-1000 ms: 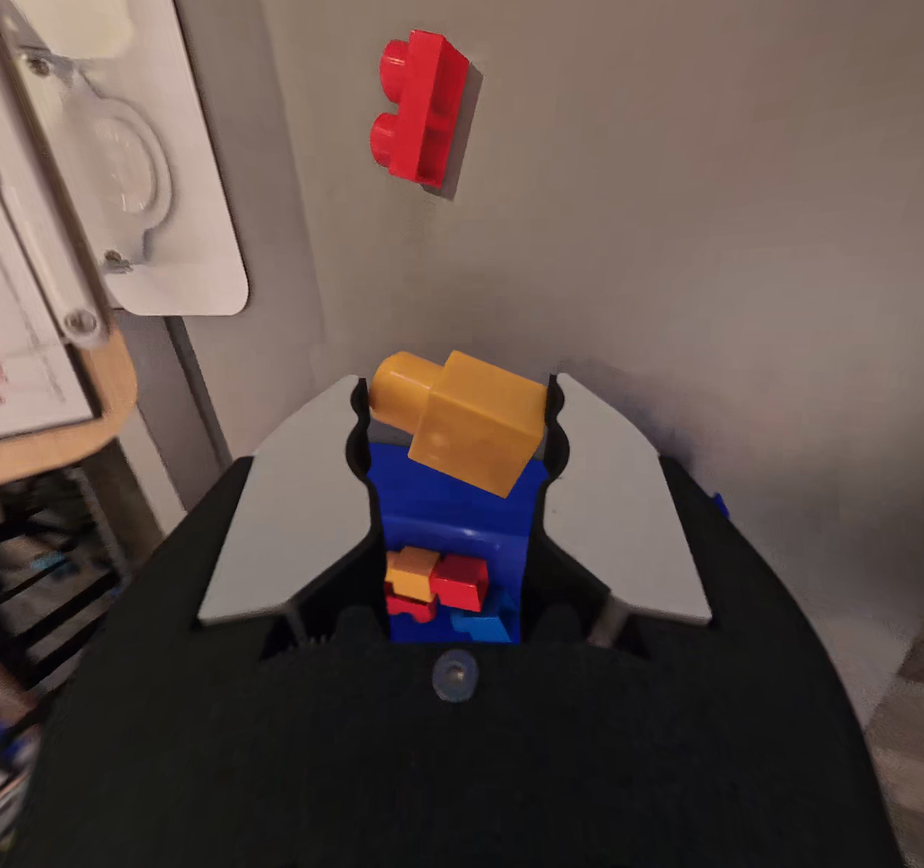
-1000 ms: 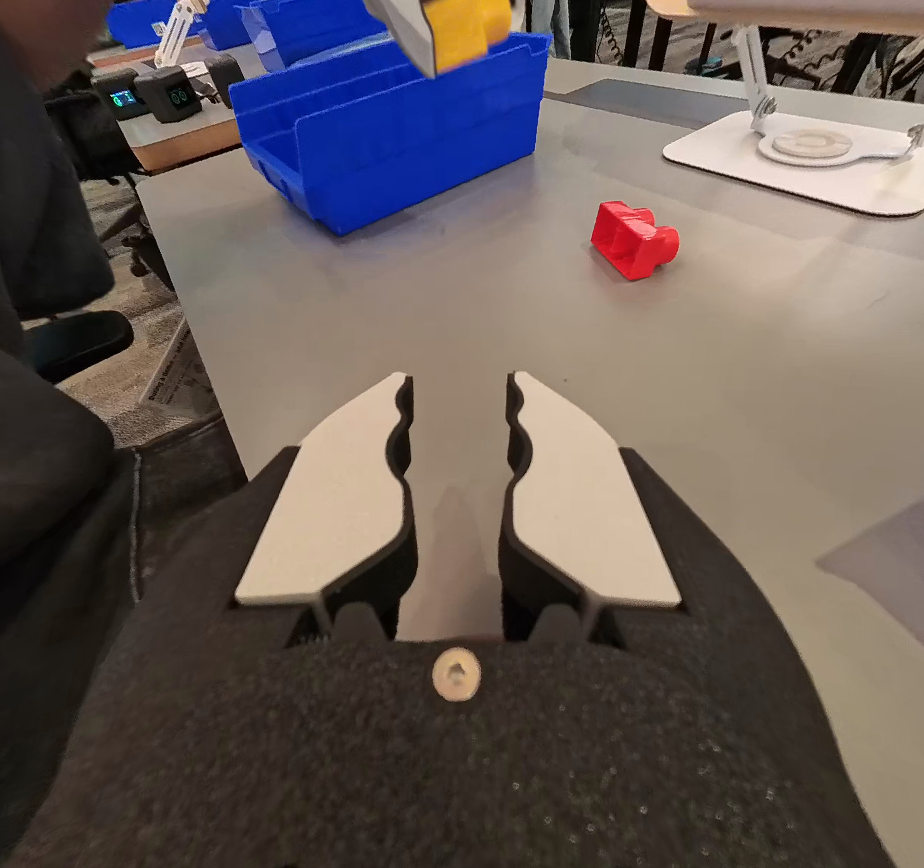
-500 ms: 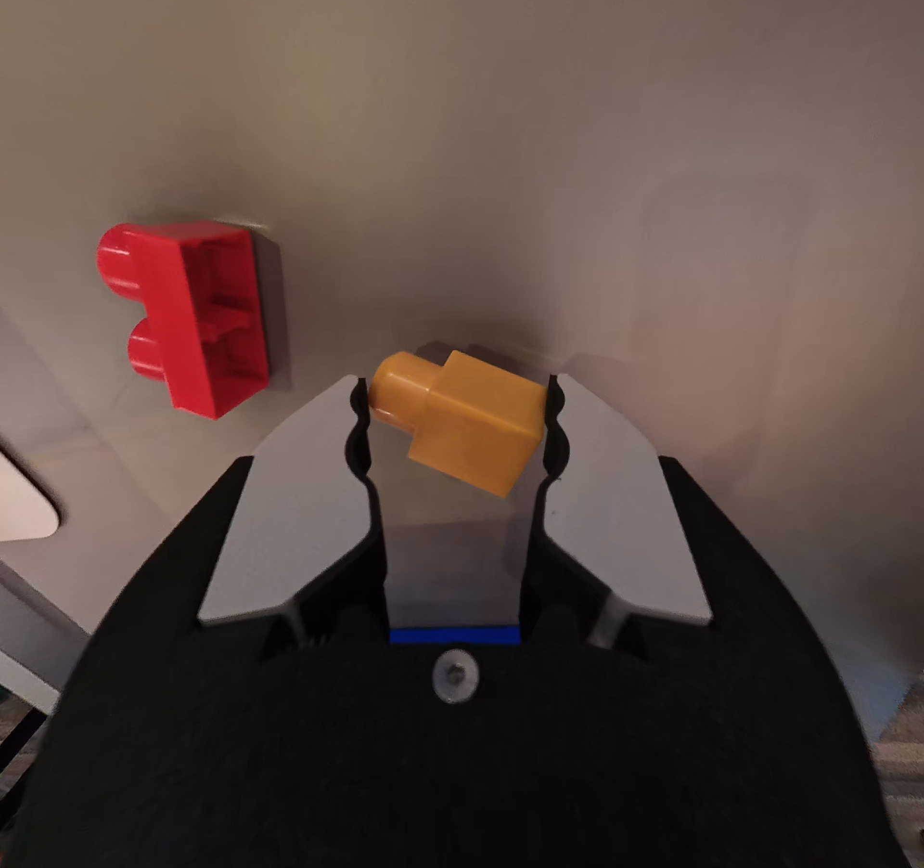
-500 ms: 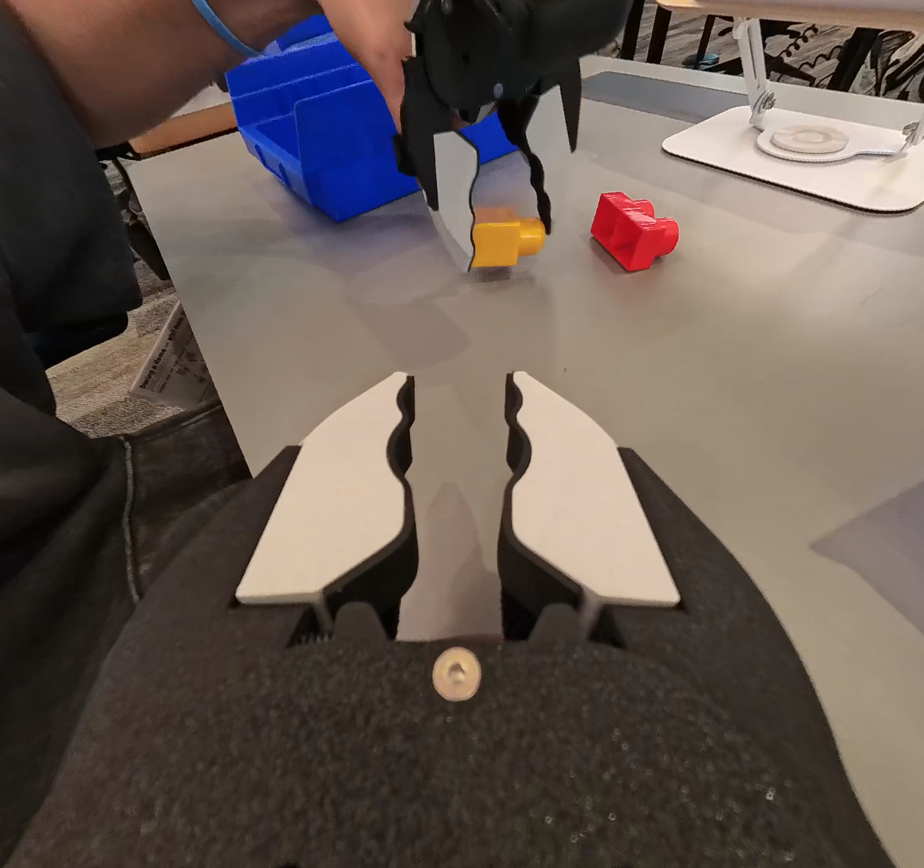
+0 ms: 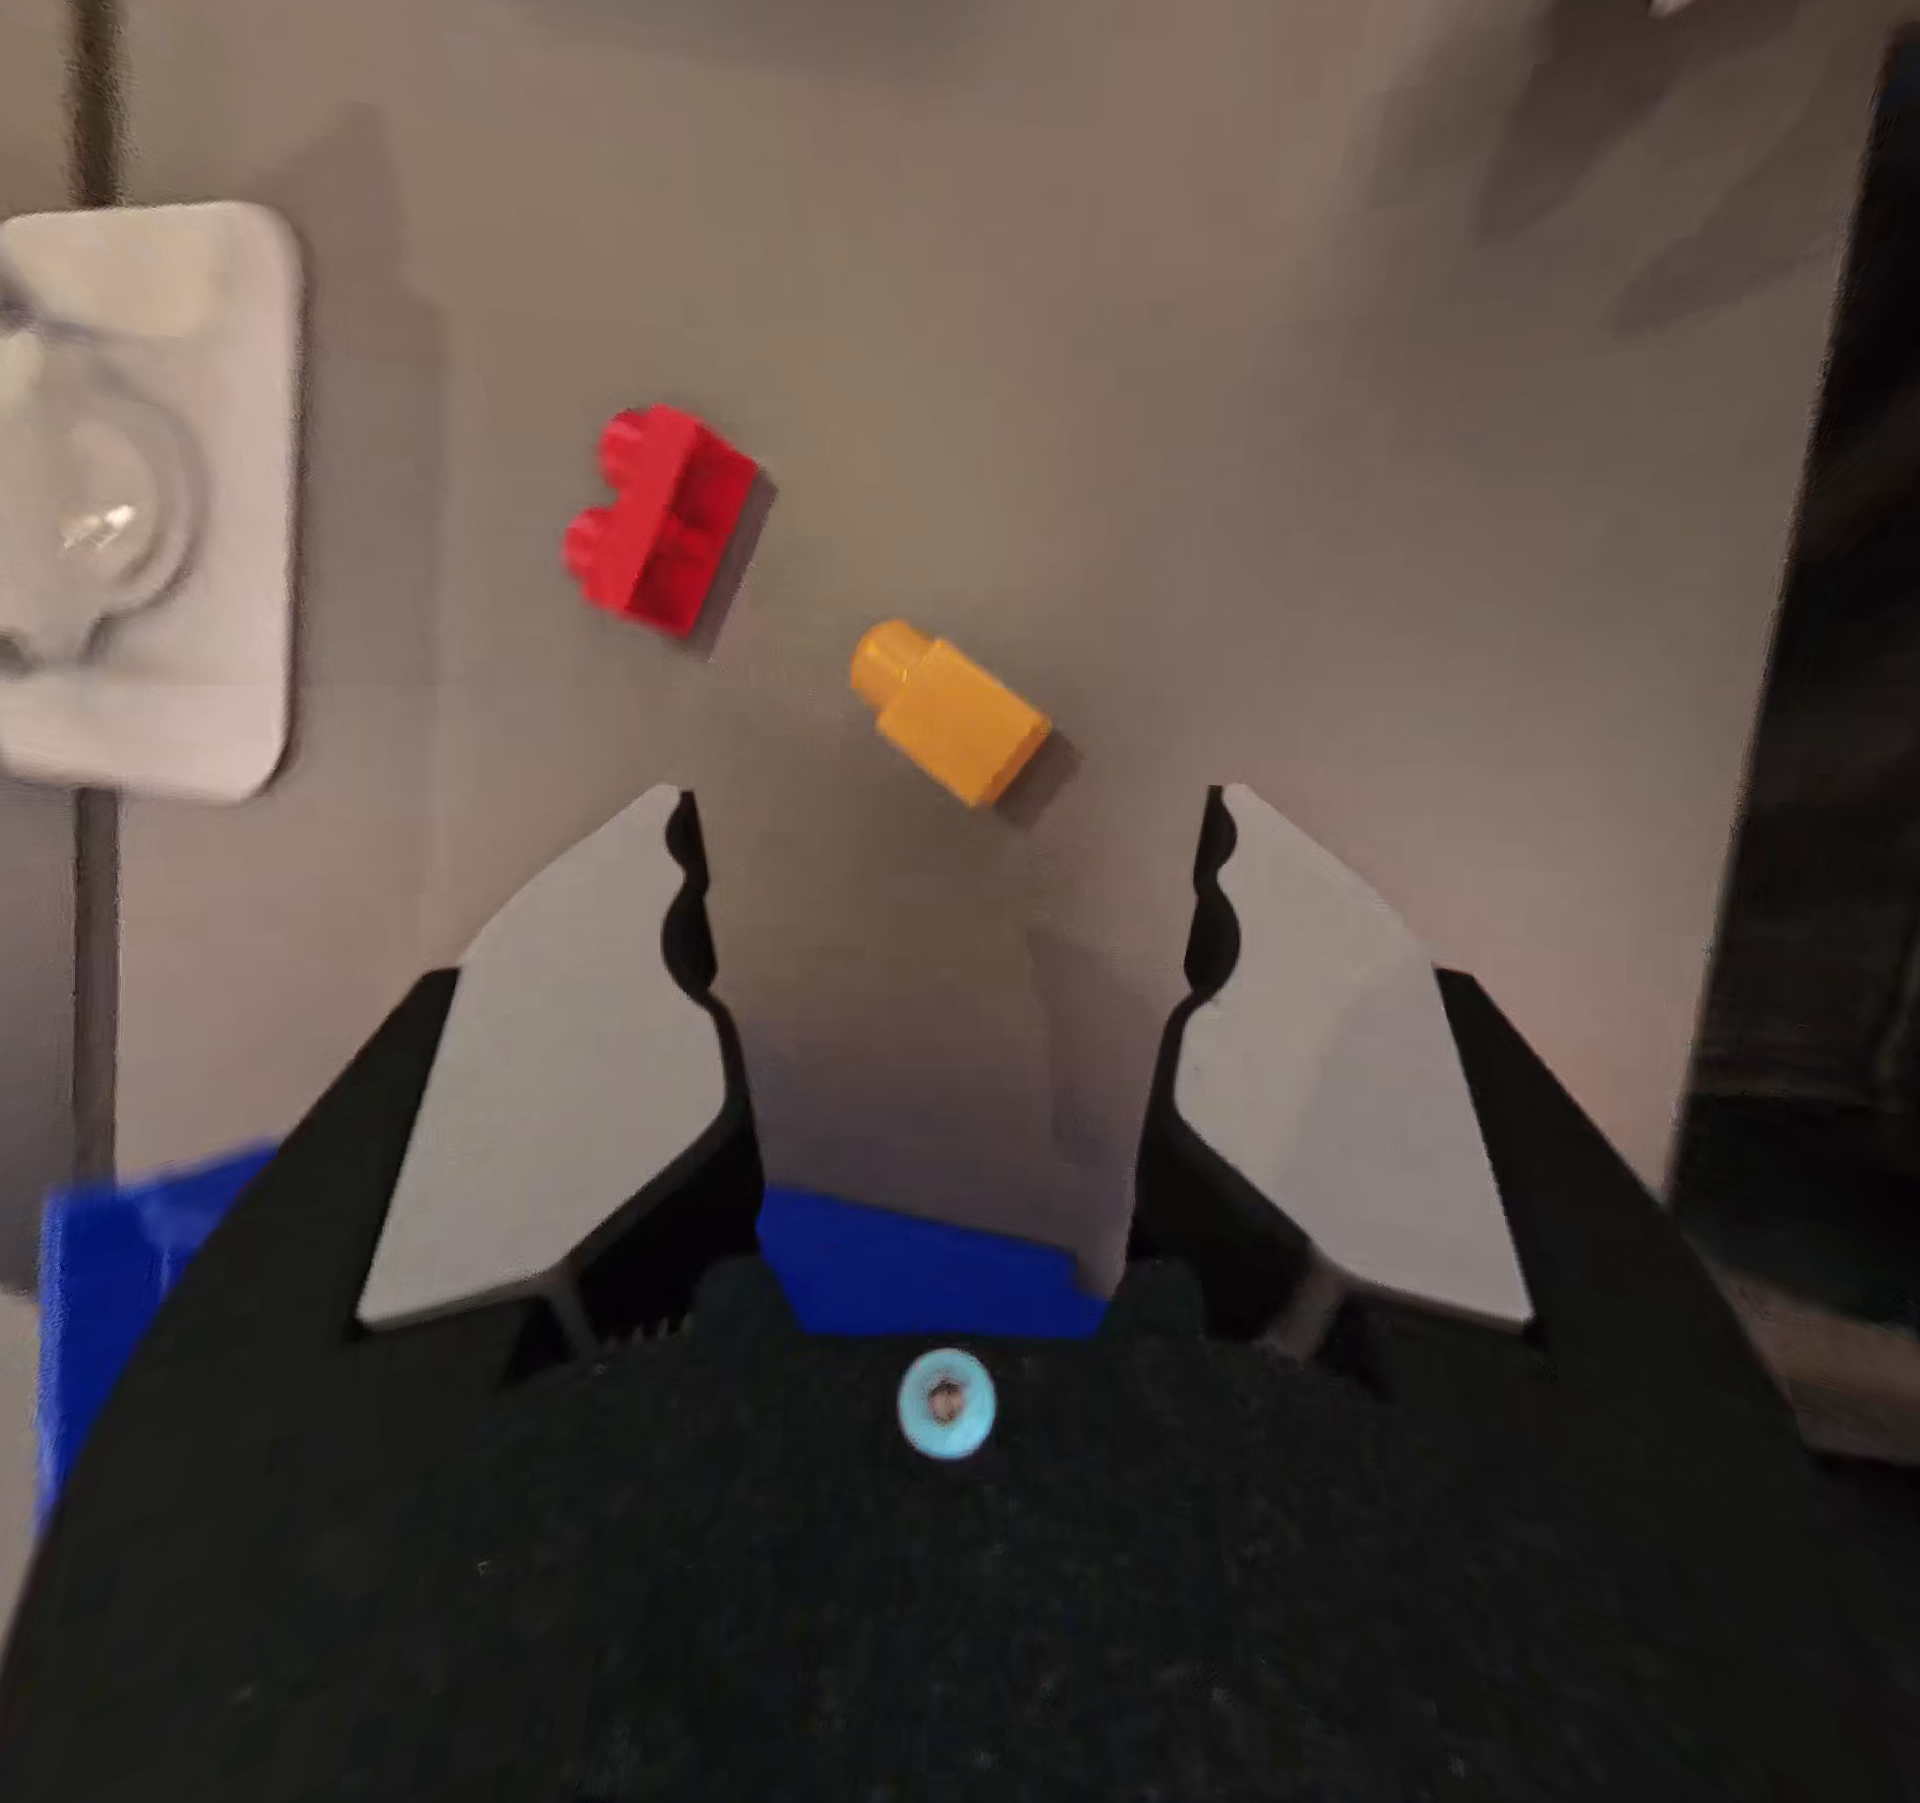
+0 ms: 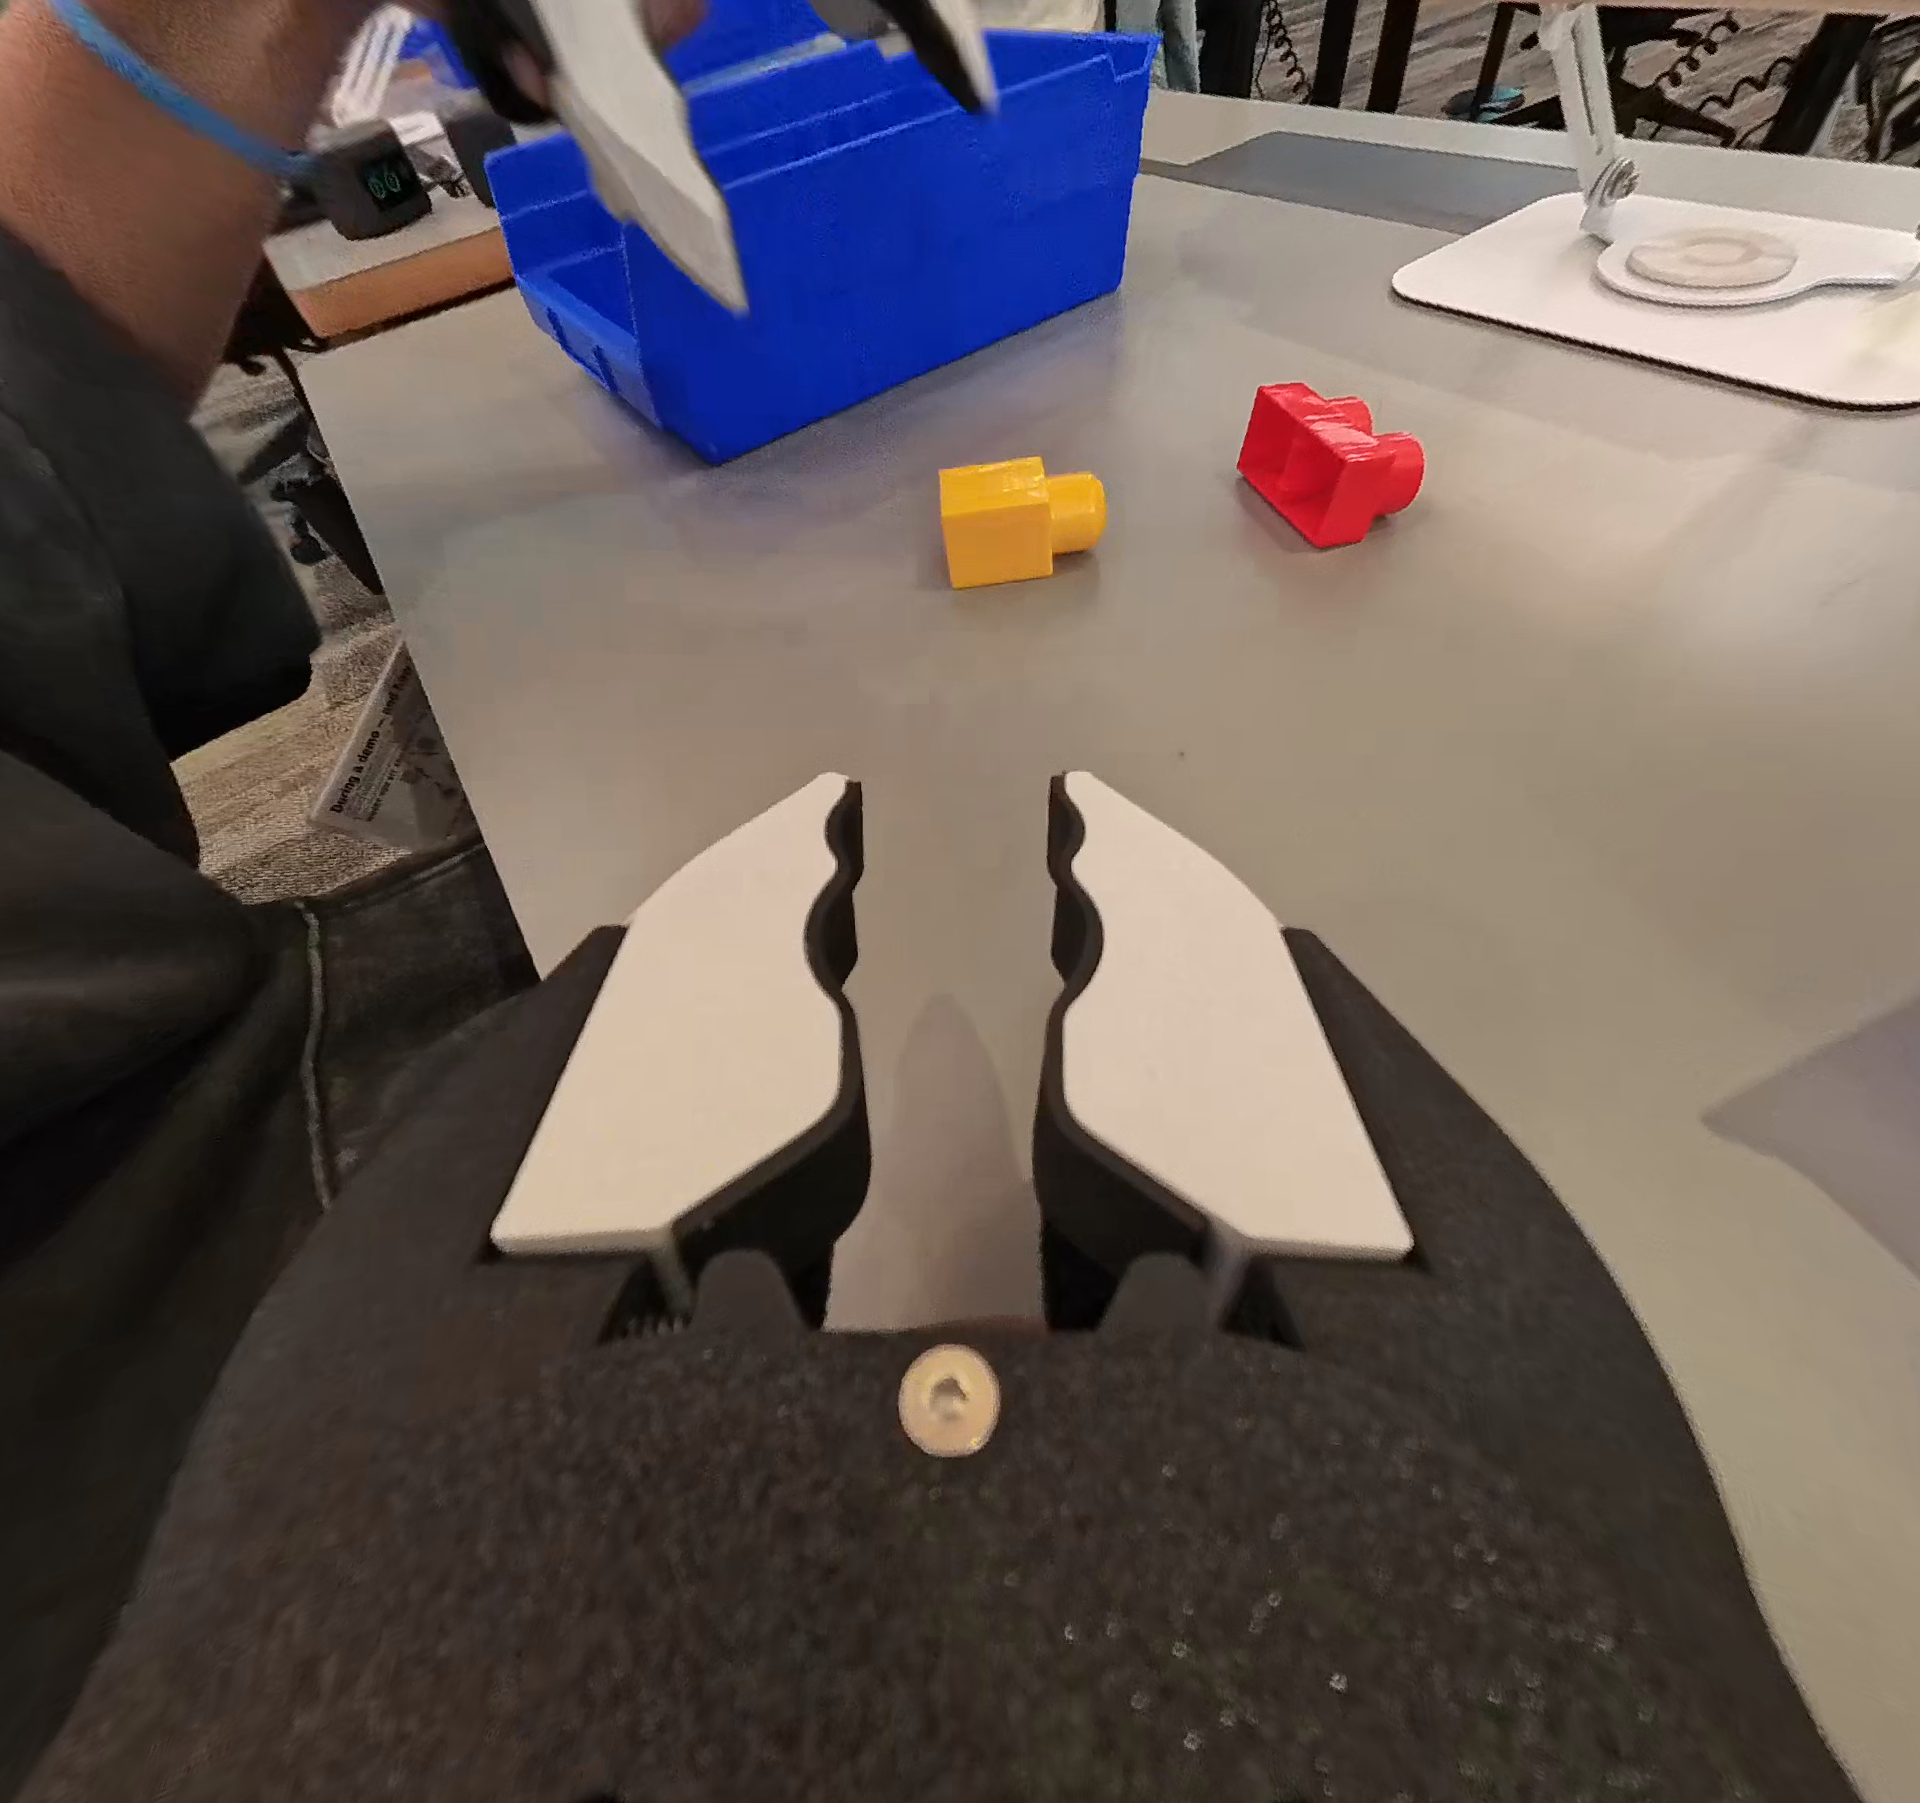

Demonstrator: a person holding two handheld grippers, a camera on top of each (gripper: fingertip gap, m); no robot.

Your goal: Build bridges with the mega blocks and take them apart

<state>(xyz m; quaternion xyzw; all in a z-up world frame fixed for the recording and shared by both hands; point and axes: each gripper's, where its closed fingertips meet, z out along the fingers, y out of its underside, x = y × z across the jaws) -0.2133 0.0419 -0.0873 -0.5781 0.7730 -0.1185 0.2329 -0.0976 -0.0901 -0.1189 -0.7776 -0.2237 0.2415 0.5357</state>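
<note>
A yellow one-stud block [image 5: 951, 712] lies on its side on the grey table [image 5: 1247, 403], ahead of my left gripper [image 5: 951, 803]. That gripper is wide open and empty, raised above the table. A red two-stud block [image 5: 660, 532] lies on its side to the yellow block's left. In the right wrist view the yellow block [image 6: 1013, 519] and the red block [image 6: 1325, 463] lie apart in the middle of the table [image 6: 1455, 766]. My right gripper [image 6: 954, 792] is part open and empty, low over the table near its front edge. The left gripper [image 6: 831, 153] shows raised at the top left.
A blue bin [image 6: 862, 226] stands at the back left of the table; its edge shows under my left gripper [image 5: 914, 1265]. A white stand base [image 6: 1683, 299] sits at the back right, and shows at the left in the left wrist view [image 5: 145, 496]. A person's arm [image 6: 135, 143] is at the left. My left gripper is the nearer one to the red two-stud block [image 5: 660, 532]: about 15 cm, against 25 cm.
My left gripper carried the yellow block from over the bin down to the table, opened and let it go, then lifted back towards the bin. My right gripper has not moved.
</note>
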